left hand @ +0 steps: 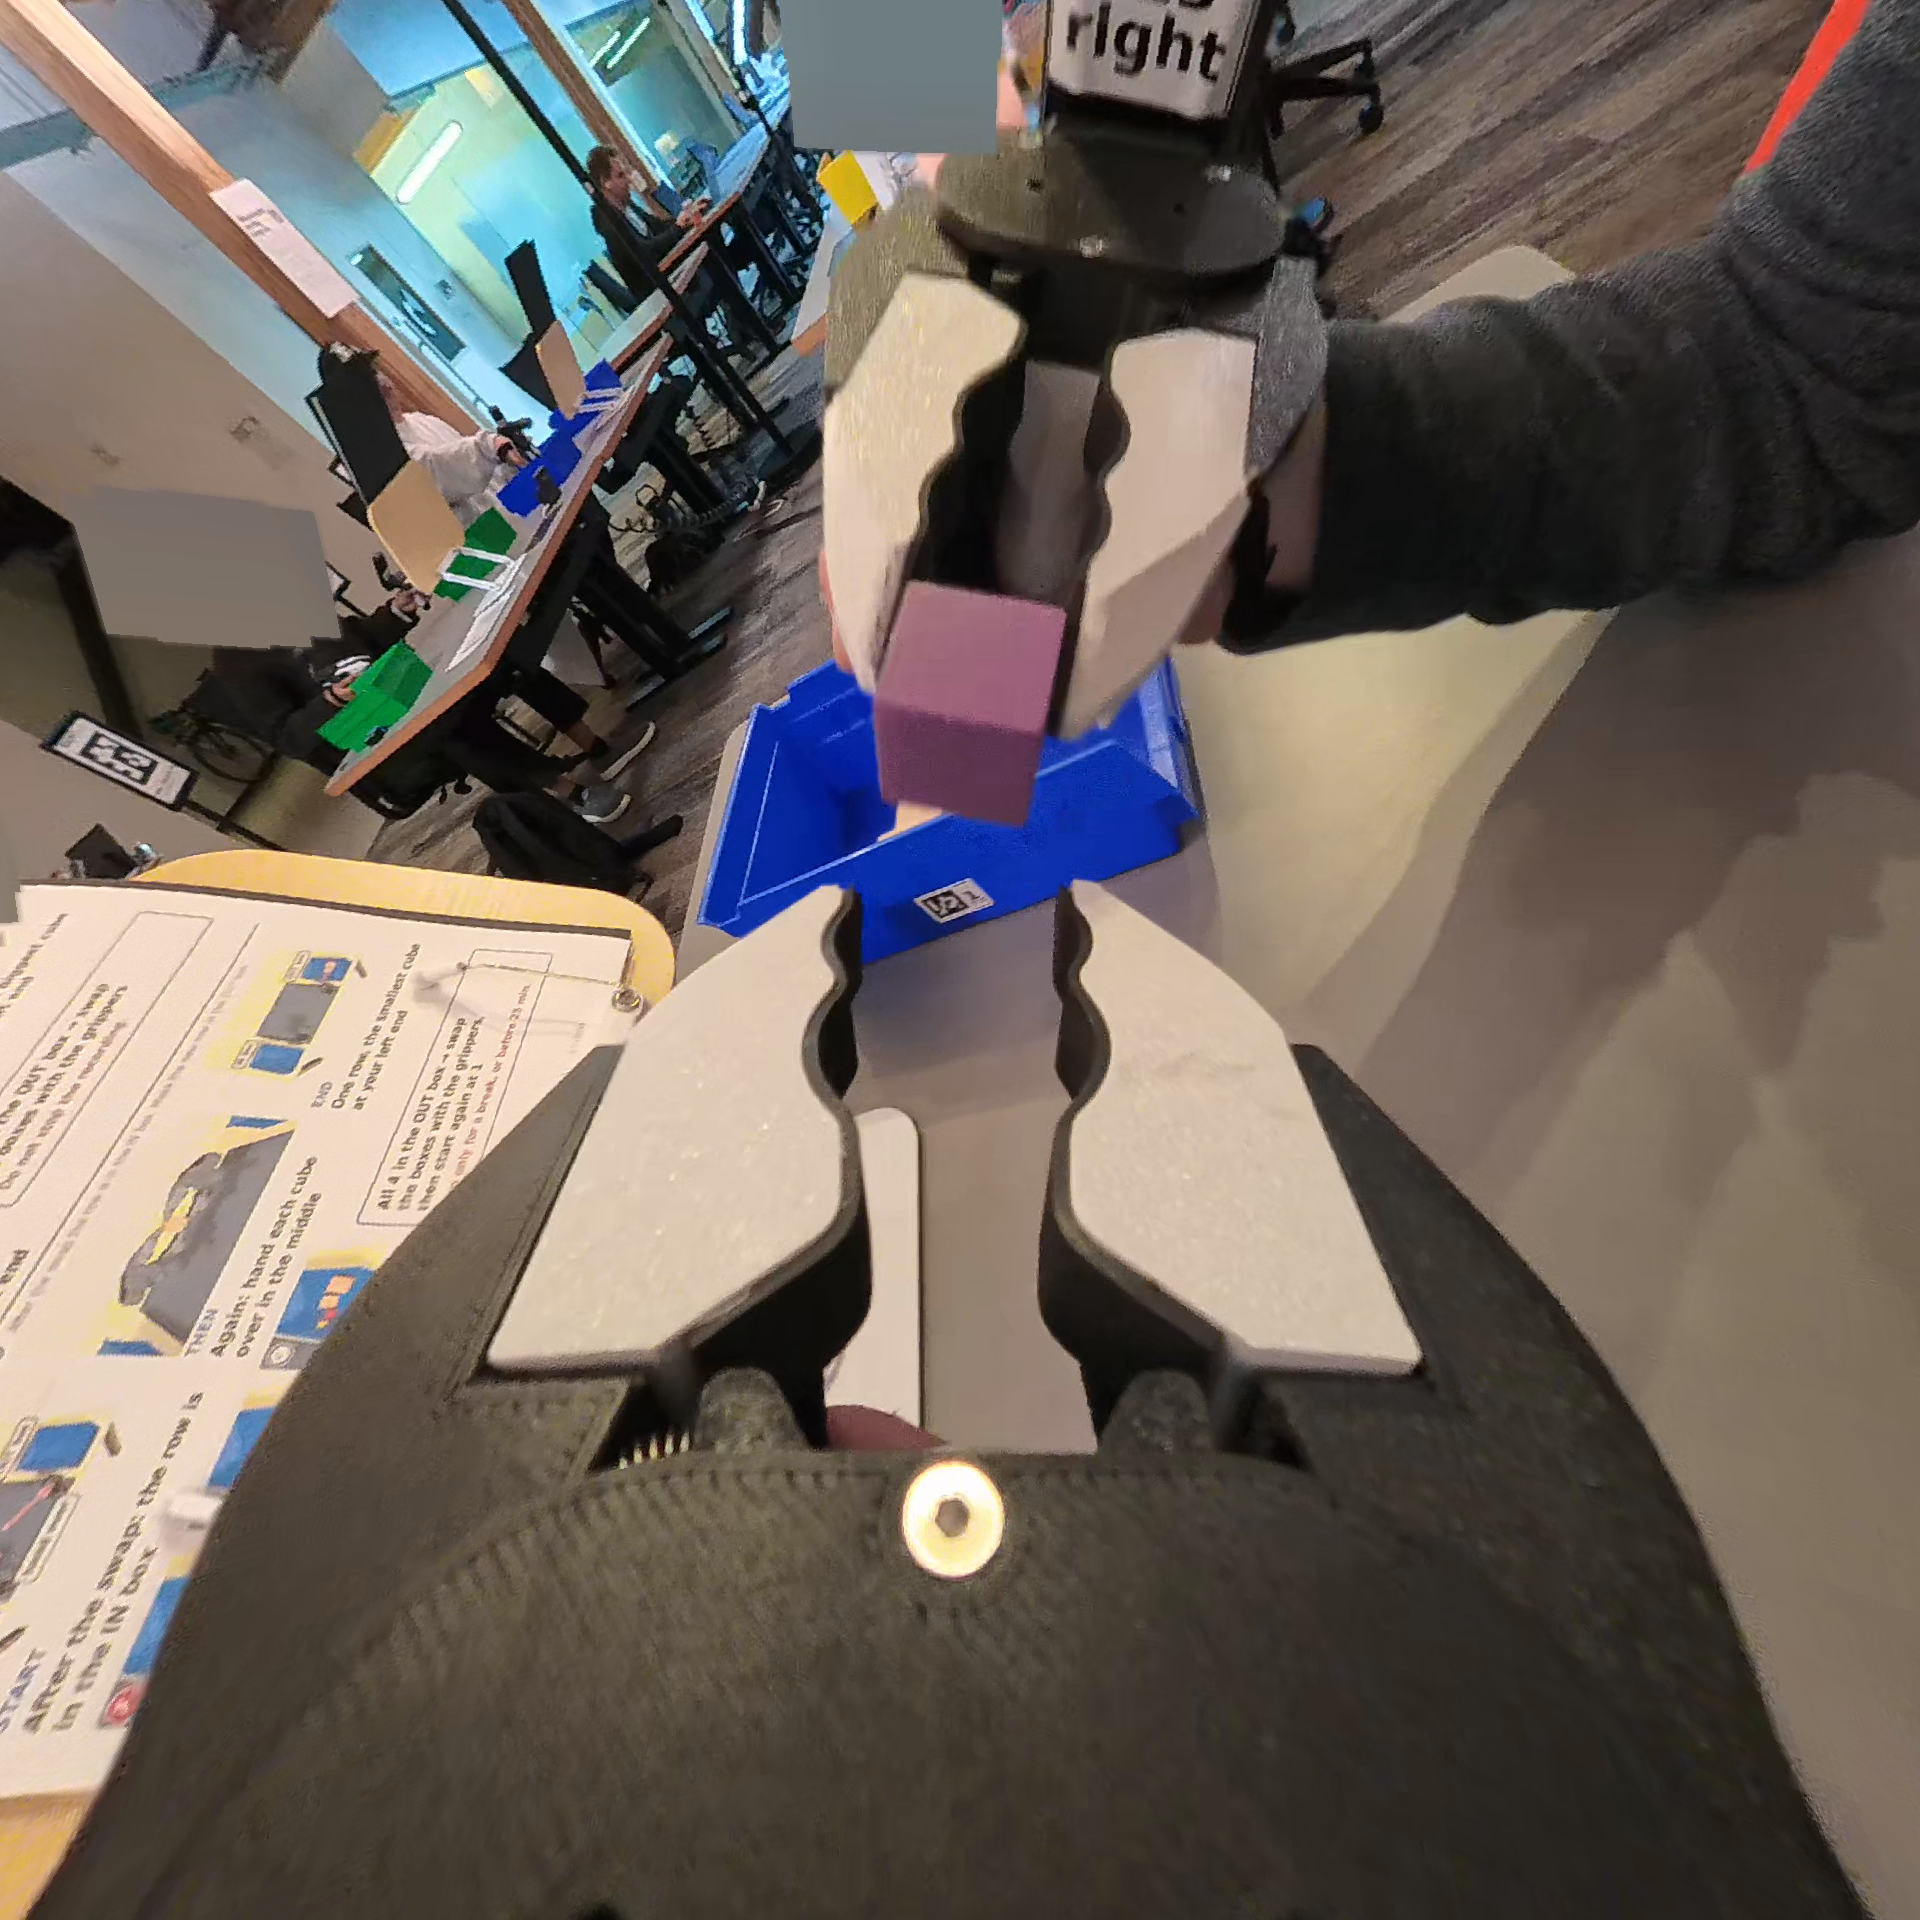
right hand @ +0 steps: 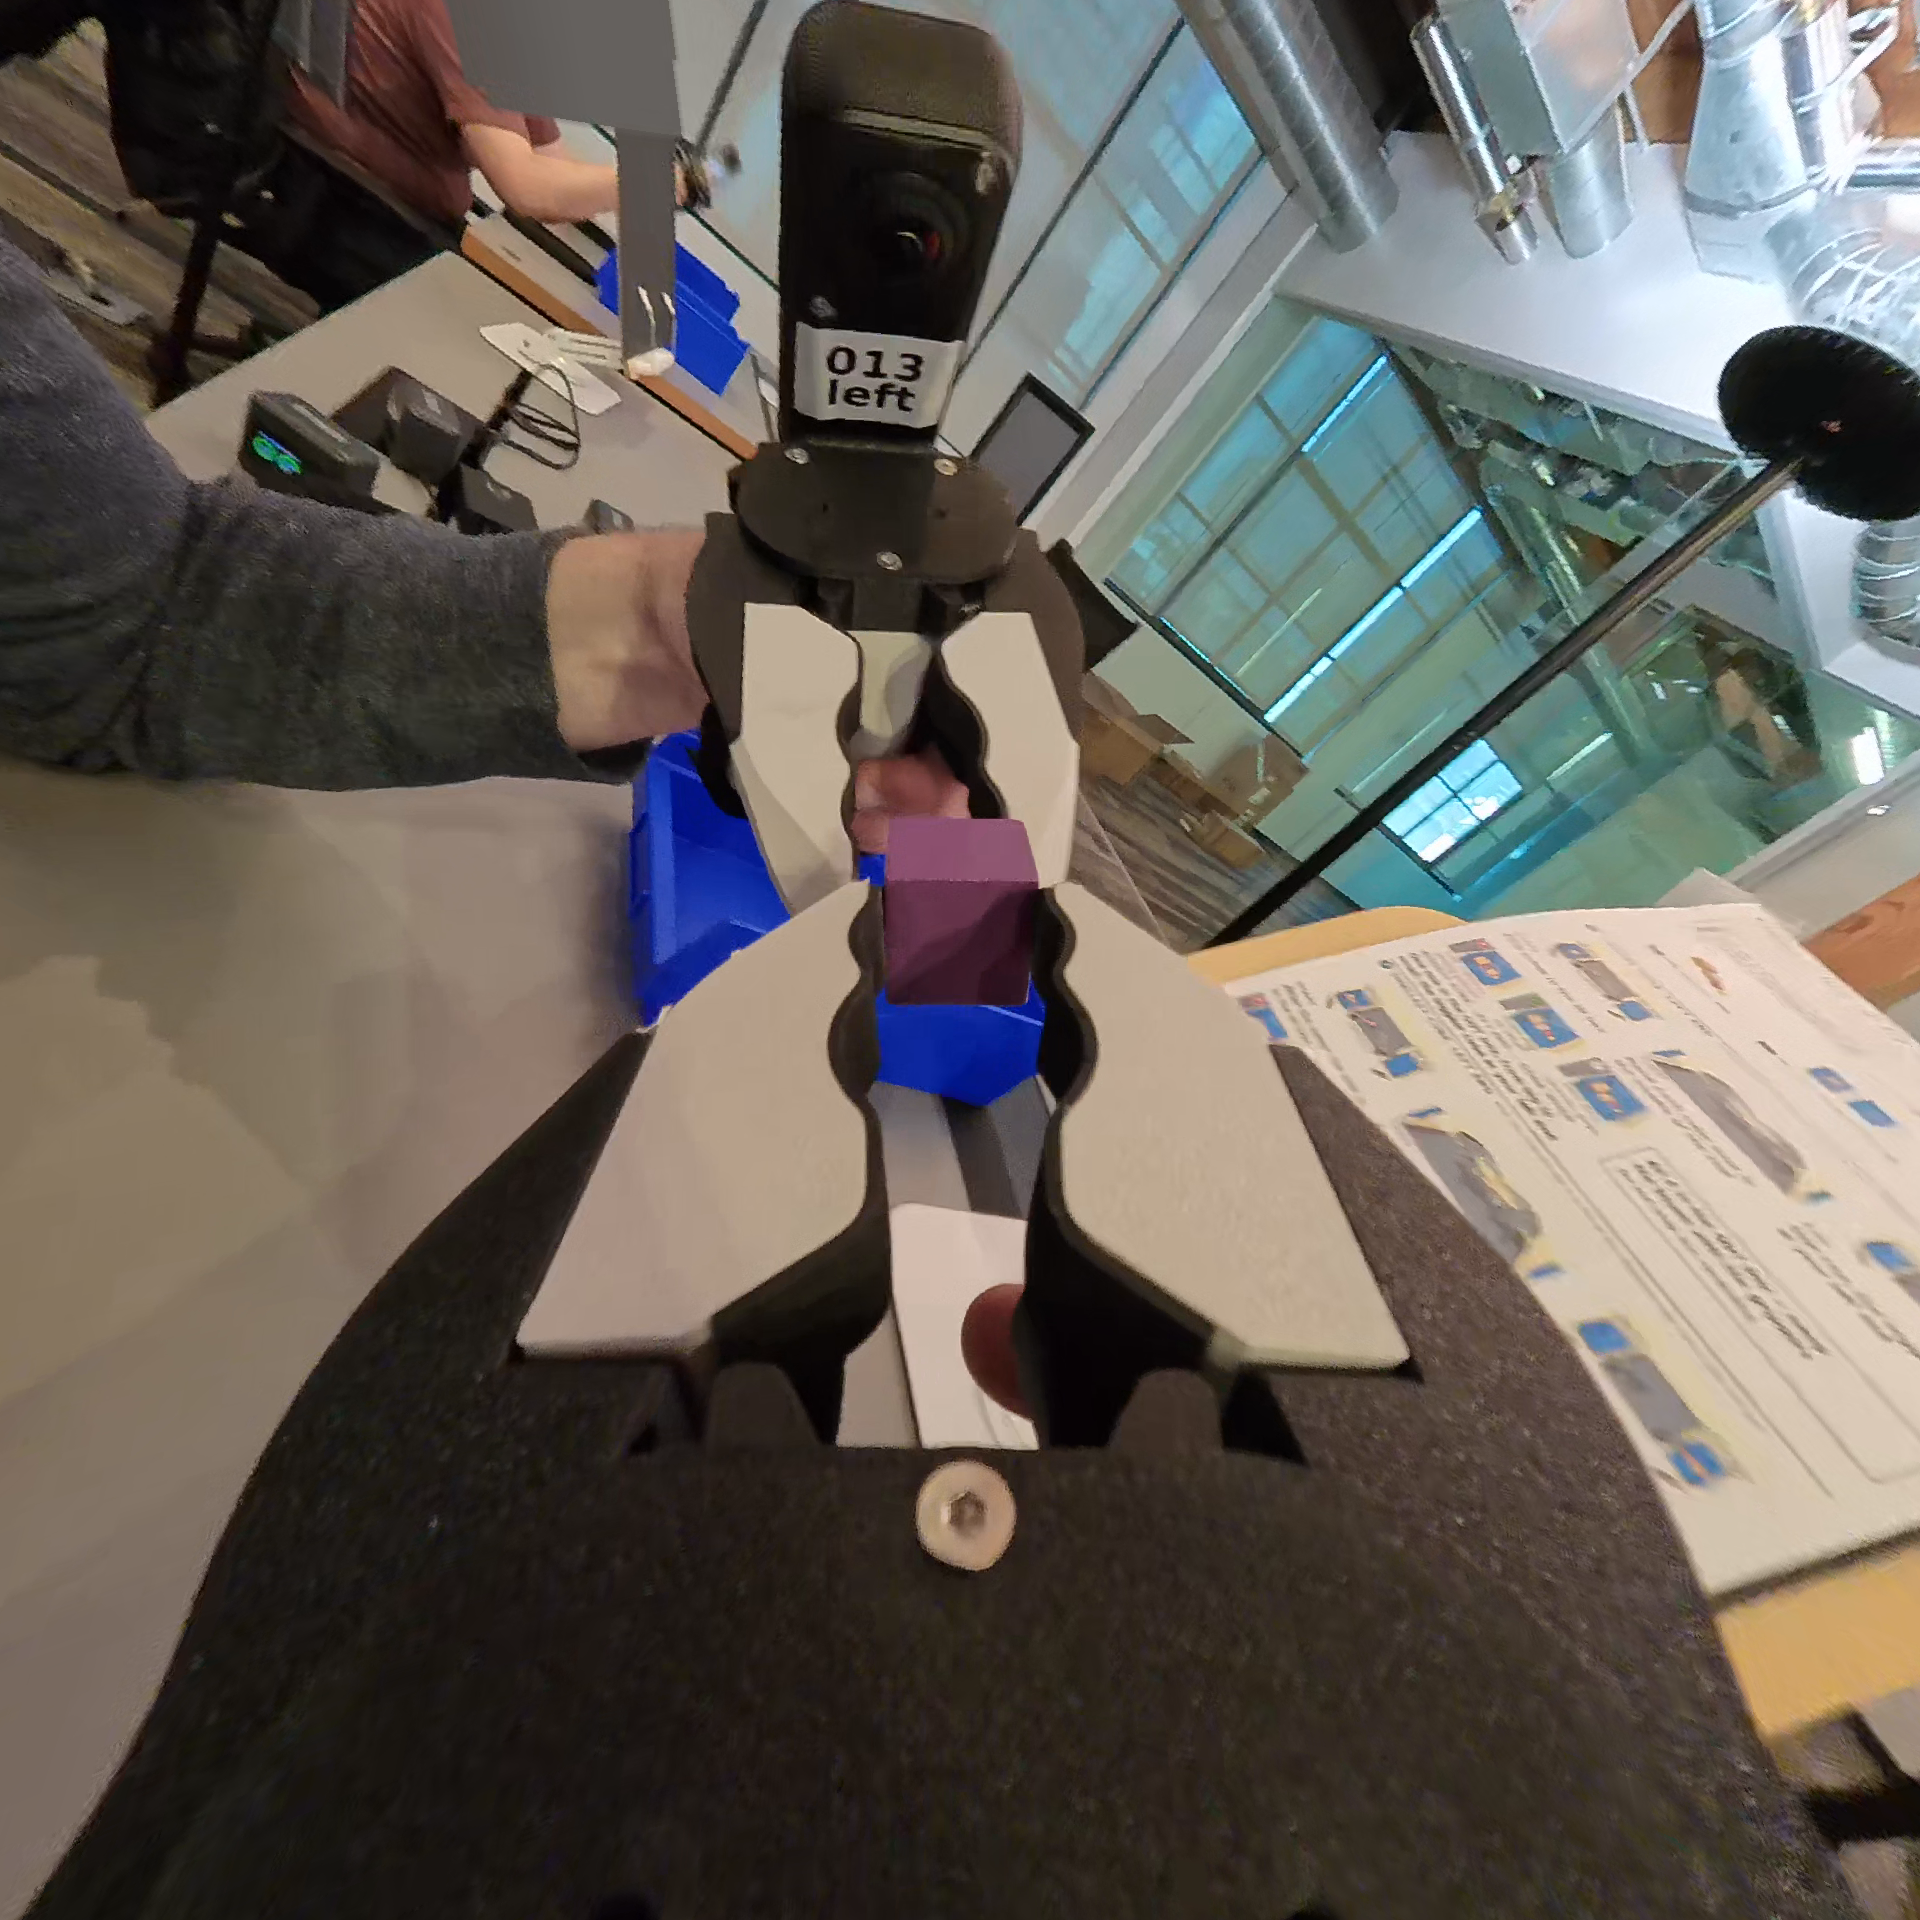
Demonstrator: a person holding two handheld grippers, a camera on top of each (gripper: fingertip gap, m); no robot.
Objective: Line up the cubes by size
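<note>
- The purple cube (left hand: 971, 698) is up in the air above the blue bin (left hand: 821, 831), off the grey surface (left hand: 1507, 935).
- The right tool (left hand: 961, 675) has it: both grey fingers (left hand: 1132, 582) are pressed on opposite sides of the cube (pretty clear from the left wrist view).
- The left tool (left hand: 956, 925) sits just short of the cube on the near side of the bin, jaws parted a bit wider than the cube and nothing between them.
- From the right wrist view the two tools point at each other tip to tip, with the cube (right hand: 961, 914) at the meeting point and the bin (right hand: 707, 883) behind and below it.
- An instruction sheet (left hand: 208, 1143) on a yellow board lies beside the bin.
</note>
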